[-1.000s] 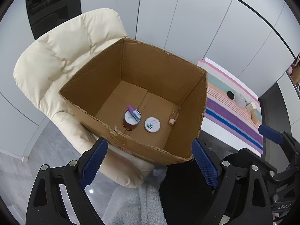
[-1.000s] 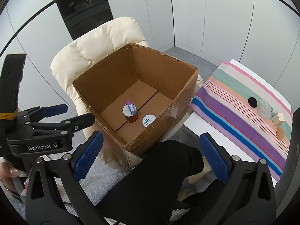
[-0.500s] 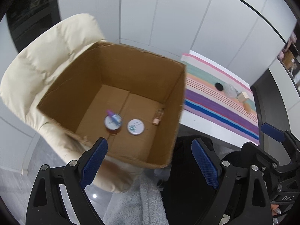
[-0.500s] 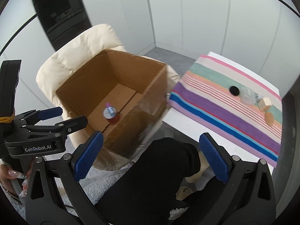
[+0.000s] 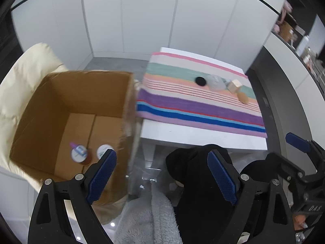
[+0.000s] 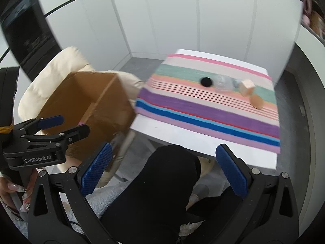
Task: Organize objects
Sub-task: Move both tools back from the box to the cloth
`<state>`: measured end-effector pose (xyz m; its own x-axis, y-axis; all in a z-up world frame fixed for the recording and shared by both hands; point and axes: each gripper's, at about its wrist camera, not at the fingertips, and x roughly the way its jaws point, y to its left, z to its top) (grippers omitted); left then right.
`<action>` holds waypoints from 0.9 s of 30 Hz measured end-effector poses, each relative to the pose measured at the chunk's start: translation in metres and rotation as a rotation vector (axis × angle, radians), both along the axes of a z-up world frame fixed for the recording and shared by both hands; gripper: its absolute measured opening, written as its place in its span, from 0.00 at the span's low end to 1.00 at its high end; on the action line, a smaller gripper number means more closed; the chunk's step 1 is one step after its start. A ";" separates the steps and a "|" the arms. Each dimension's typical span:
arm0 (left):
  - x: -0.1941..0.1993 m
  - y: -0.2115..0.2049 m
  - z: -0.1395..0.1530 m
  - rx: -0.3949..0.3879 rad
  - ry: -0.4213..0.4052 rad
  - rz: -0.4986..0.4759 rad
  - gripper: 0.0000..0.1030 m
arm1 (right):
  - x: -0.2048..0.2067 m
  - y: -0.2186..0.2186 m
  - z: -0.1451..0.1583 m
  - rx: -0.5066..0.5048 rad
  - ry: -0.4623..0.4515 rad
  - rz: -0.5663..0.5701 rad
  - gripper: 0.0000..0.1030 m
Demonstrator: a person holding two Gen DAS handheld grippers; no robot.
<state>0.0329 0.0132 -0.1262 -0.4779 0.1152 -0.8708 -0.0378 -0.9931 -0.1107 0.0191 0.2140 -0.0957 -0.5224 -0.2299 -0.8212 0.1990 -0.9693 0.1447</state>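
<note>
We hold both grippers spread and empty above our lap. The left gripper (image 5: 161, 174) has its blue pads wide apart with nothing between them; the right gripper (image 6: 164, 172) is just as wide and bare.

The things left to sort sit on the striped cloth (image 5: 203, 109) that covers the white table (image 5: 182, 136), at about 1 o'clock from the left gripper. In a loose row, well away from us, lie a black disc (image 5: 200, 81), a clear bottle (image 5: 216, 82) just beside it, a pale wooden cube (image 5: 234, 85) and a round cork piece (image 5: 243, 98) nearest the table's right end. The bottle is blurred, so we cannot tell how it lies.

At 10 o'clock the open box (image 5: 36, 109) rests on a cream chair (image 5: 18, 77). On its floor stand a brown jar (image 5: 80, 156) with something purple on its lid and a white round tin (image 5: 103, 150).

We judge all four pieces light. The cube looks stiff and flat-faced, so two opposite sides should give a sure hold. The disc and cork lie low and may need pinching across their edges, pads close to the cloth. The bottle is probably smooth and perhaps breakable; we would take it across its body, gently, and watch for slip. The soft cloth may bunch under the pads.
</note>
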 end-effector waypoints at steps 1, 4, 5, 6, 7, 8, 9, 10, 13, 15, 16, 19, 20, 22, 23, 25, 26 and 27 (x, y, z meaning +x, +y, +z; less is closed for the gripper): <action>-0.003 0.007 0.000 -0.002 0.000 -0.014 0.89 | 0.000 0.010 0.000 -0.002 0.000 -0.024 1.00; -0.010 0.028 -0.002 -0.007 -0.005 -0.050 0.89 | 0.001 0.037 -0.003 -0.017 -0.008 -0.083 1.00; -0.012 0.033 -0.002 -0.006 -0.007 -0.062 0.89 | 0.001 0.046 -0.004 -0.020 -0.010 -0.101 1.00; -0.013 0.037 -0.003 -0.007 -0.009 -0.072 0.89 | 0.002 0.054 -0.005 -0.023 -0.012 -0.121 1.00; -0.015 0.043 -0.004 -0.009 -0.010 -0.083 0.89 | 0.002 0.061 -0.006 -0.026 -0.014 -0.134 1.00; -0.016 0.047 -0.004 -0.012 -0.012 -0.091 0.89 | 0.003 0.067 -0.008 -0.030 -0.017 -0.147 1.00; -0.017 0.052 -0.004 -0.013 -0.013 -0.098 0.89 | 0.003 0.074 -0.009 -0.035 -0.021 -0.161 1.00; -0.019 0.057 -0.005 -0.012 -0.015 -0.107 0.89 | 0.004 0.078 -0.010 -0.038 -0.022 -0.169 1.00; -0.024 0.071 -0.007 -0.016 -0.019 -0.127 0.89 | 0.006 0.092 -0.015 -0.037 -0.027 -0.194 1.00; -0.028 0.080 -0.008 -0.023 -0.022 -0.140 0.89 | 0.006 0.099 -0.018 -0.038 -0.031 -0.208 1.00; -0.030 0.083 -0.009 -0.026 -0.022 -0.143 0.89 | 0.005 0.103 -0.020 -0.042 -0.035 -0.214 1.00; -0.040 0.100 -0.009 -0.048 -0.010 -0.172 0.89 | 0.001 0.114 -0.026 -0.044 -0.039 -0.228 1.00; -0.044 0.106 -0.009 -0.064 -0.001 -0.183 0.89 | -0.001 0.119 -0.027 -0.040 -0.036 -0.234 1.00; -0.055 0.119 -0.011 -0.080 0.006 -0.206 0.89 | -0.008 0.131 -0.031 -0.037 -0.023 -0.247 1.00; -0.061 0.126 -0.012 -0.080 0.005 -0.215 0.89 | -0.011 0.137 -0.033 -0.042 -0.013 -0.250 1.00; -0.076 0.142 -0.014 -0.091 0.016 -0.240 0.89 | -0.020 0.151 -0.036 -0.046 0.007 -0.268 1.00; -0.082 0.149 -0.014 -0.112 0.029 -0.248 0.89 | -0.026 0.158 -0.039 -0.041 0.013 -0.283 1.00; -0.088 0.156 -0.015 -0.135 0.042 -0.258 0.89 | -0.033 0.165 -0.043 -0.038 0.017 -0.296 1.00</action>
